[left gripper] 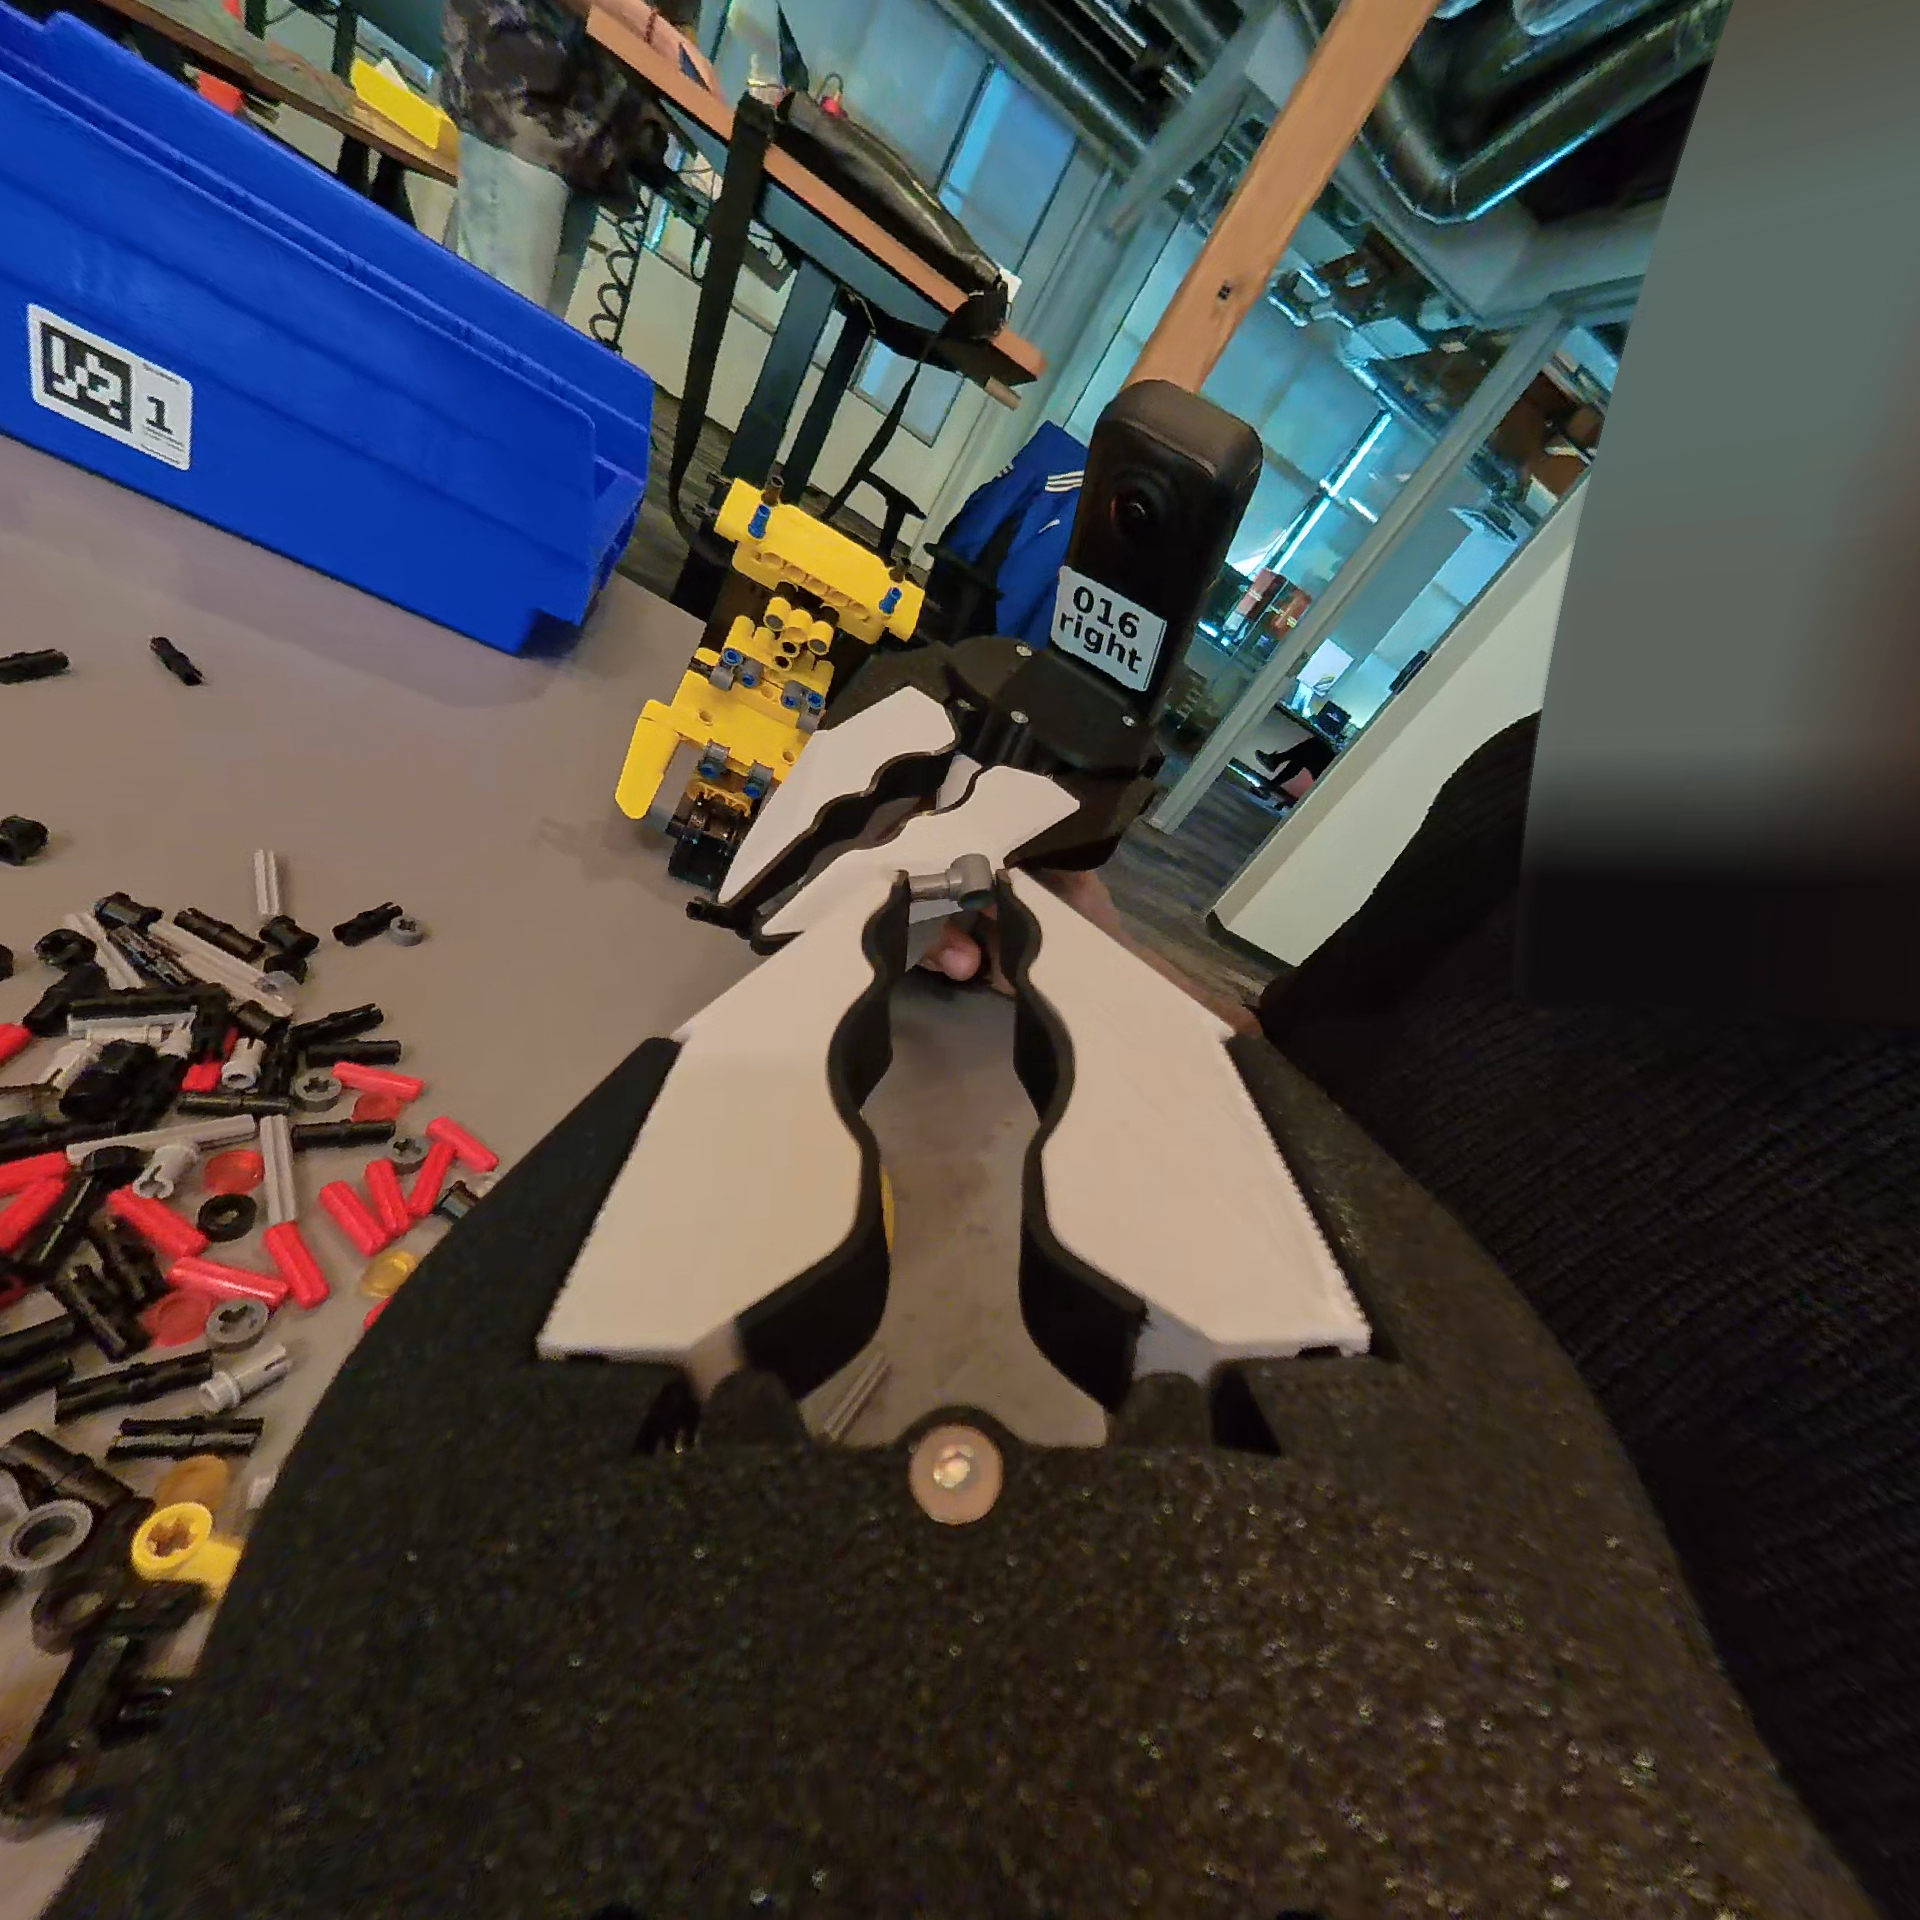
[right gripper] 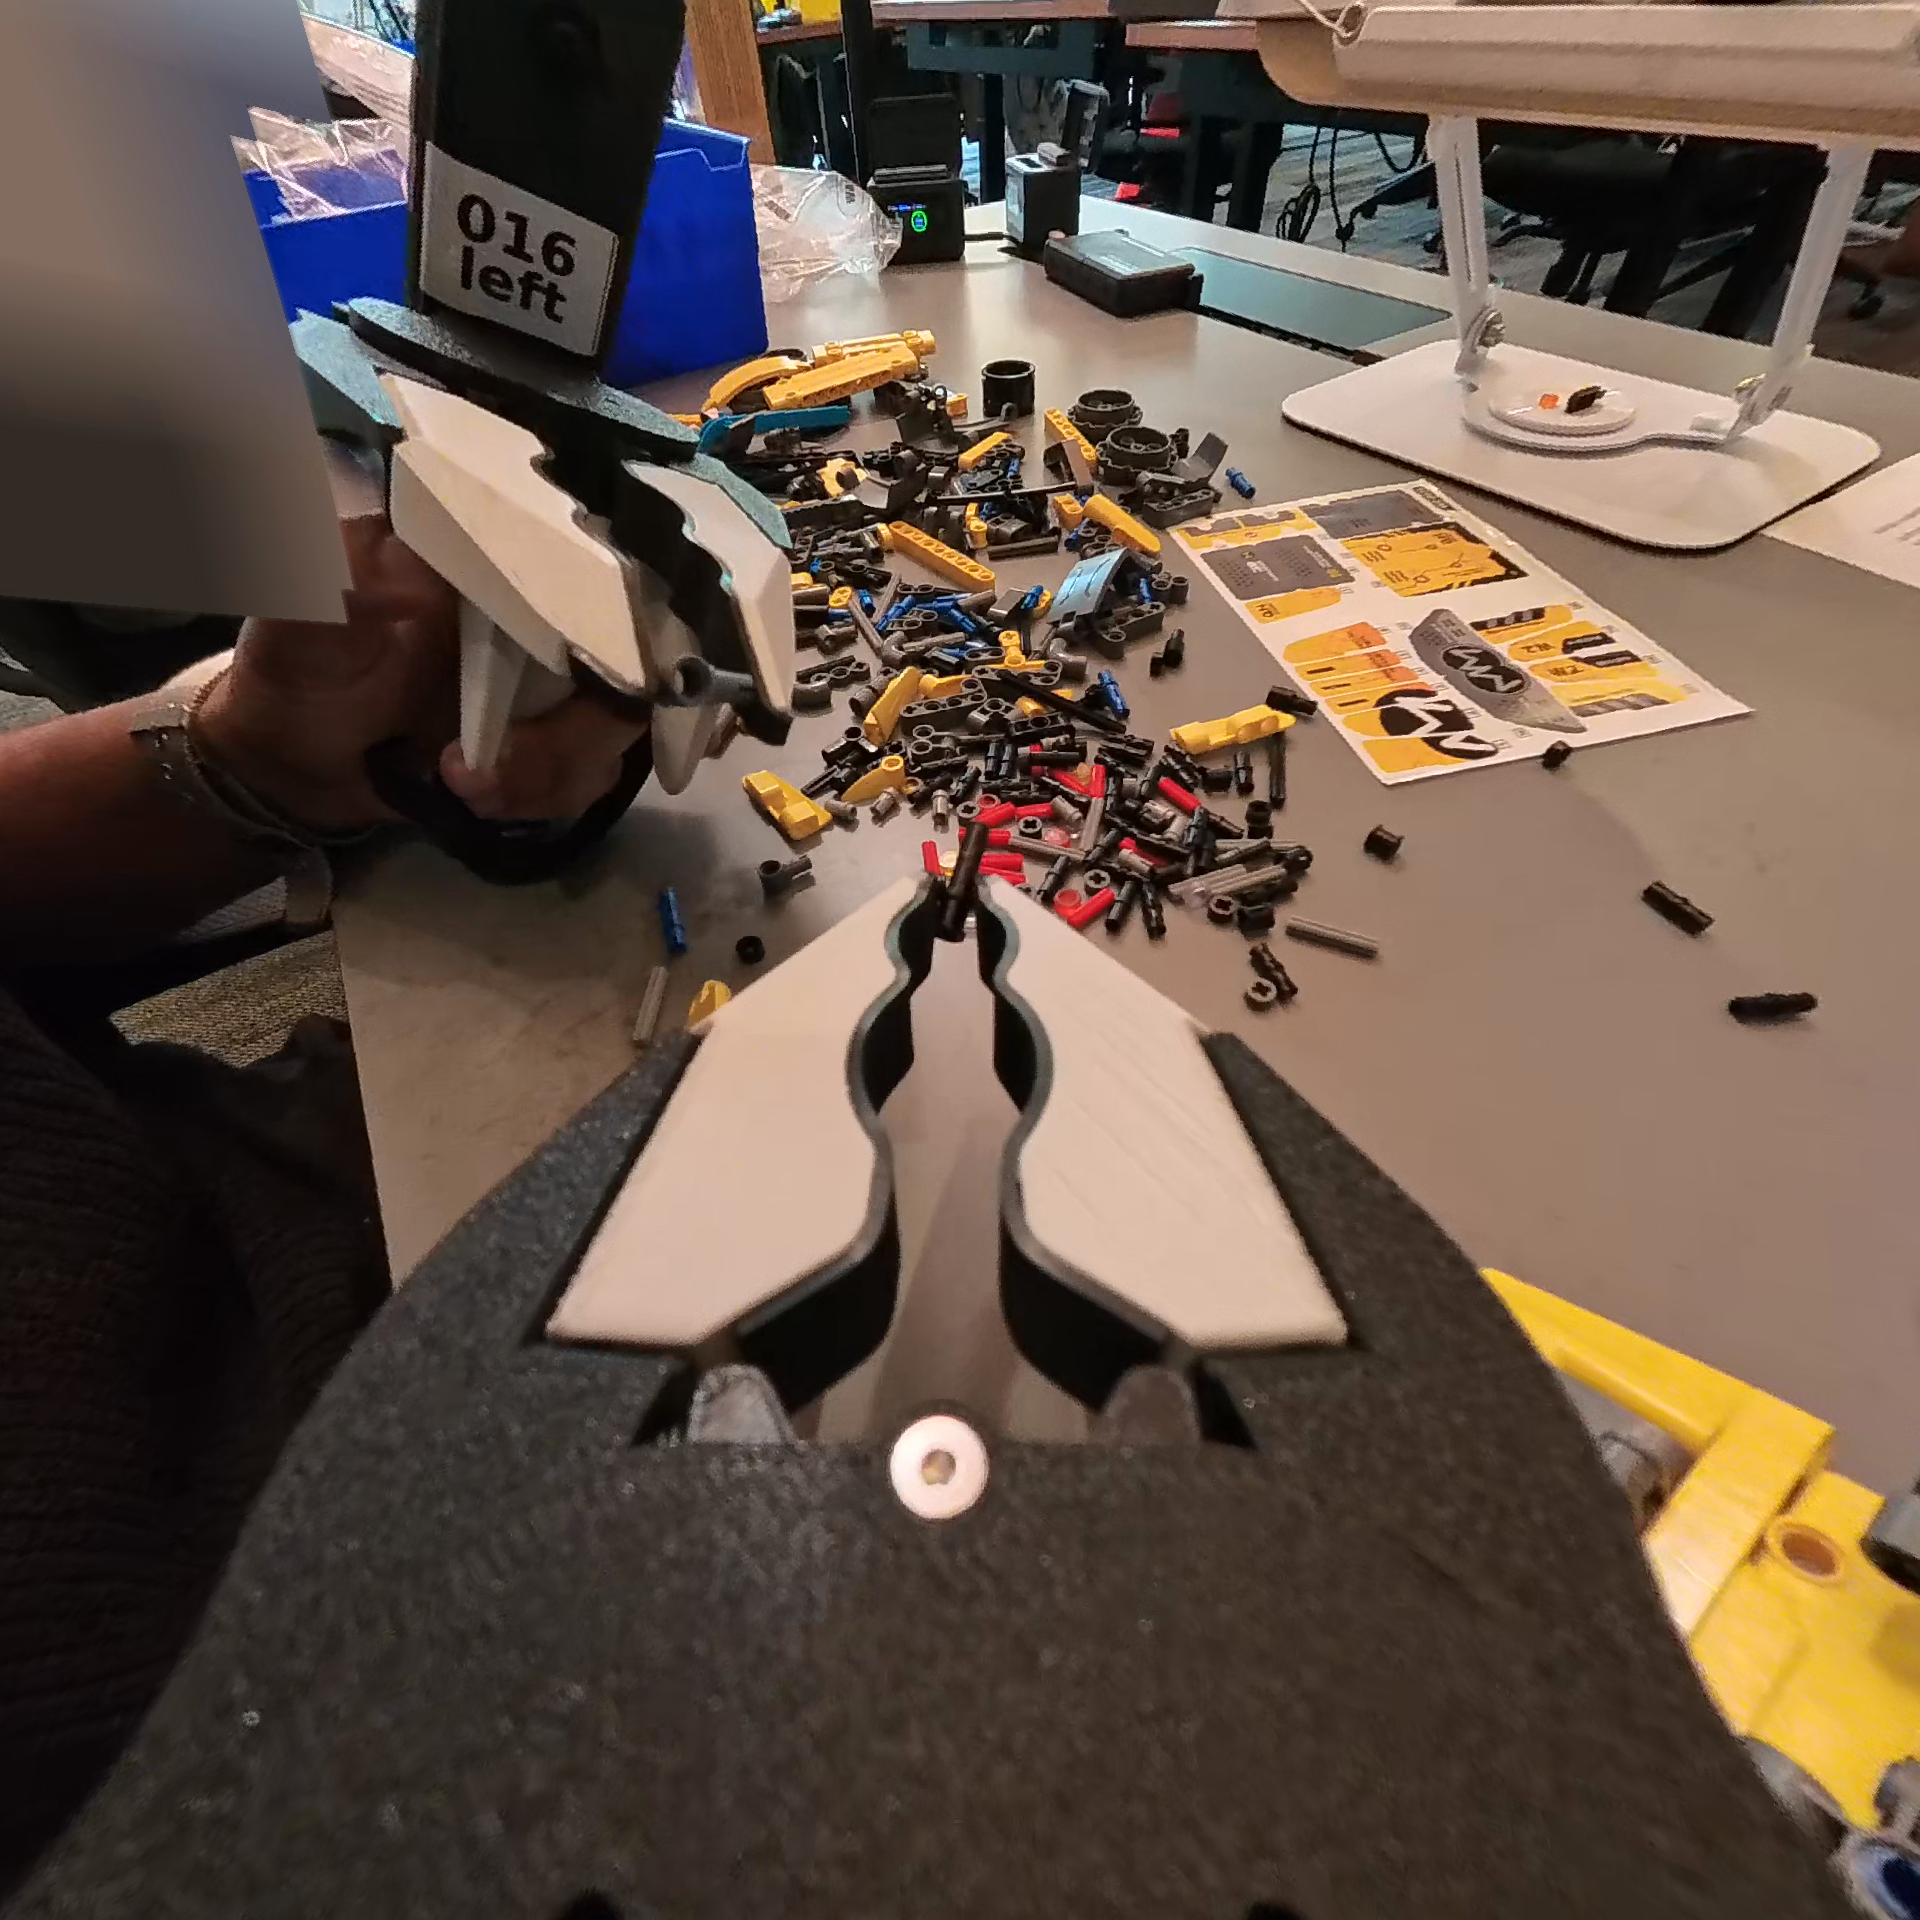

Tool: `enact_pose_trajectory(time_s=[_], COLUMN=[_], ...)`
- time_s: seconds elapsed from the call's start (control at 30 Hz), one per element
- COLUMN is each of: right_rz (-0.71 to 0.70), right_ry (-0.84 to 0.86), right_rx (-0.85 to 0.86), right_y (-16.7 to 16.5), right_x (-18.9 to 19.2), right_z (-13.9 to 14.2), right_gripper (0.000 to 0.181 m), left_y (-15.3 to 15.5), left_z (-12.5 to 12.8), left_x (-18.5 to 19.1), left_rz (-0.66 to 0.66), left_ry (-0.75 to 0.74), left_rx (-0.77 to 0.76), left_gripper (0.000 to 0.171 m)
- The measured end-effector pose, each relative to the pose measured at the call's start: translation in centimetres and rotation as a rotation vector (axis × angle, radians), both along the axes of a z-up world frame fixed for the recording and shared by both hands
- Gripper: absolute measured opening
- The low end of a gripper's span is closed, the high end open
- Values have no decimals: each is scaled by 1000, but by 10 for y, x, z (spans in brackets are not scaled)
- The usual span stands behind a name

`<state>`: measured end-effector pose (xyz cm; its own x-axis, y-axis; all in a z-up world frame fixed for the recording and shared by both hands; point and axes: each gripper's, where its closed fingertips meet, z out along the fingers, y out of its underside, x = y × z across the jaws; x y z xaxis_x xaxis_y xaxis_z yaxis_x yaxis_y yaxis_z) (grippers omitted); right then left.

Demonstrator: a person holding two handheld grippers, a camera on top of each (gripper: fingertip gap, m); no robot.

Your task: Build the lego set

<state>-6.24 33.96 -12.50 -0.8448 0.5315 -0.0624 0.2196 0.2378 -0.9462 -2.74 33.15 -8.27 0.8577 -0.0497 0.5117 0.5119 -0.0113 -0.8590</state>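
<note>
Left gripper [left gripper: 951, 883] clamped on small grey connector [left gripper: 954, 881] at fingertips, right gripper [right gripper: 954, 904] pinching thin black pin [right gripper: 958, 881] likewise; both rigid, light, slippery plastic, best gripped mid-body

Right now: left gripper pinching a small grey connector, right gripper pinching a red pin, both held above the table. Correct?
Not quite. The right gripper pinches a black pin, not a red one; the right wrist view shows it dark at the fingertips. The rest stands: the left gripper is shut on the small grey connector, and both are above the table.
</note>
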Motion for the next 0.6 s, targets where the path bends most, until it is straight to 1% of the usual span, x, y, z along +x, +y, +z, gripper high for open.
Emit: enact_pose_trajectory(time_s=[0.6], right_rz=[10], right_ry=[1], right_rx=[5], right_y=[-2], right_x=[-2], right_z=[-1], right_gripper=[5], left_y=[-2], left_z=[1], left_x=[1], left_rz=[6], left_ry=[10], left_rx=[8], left_gripper=[16])
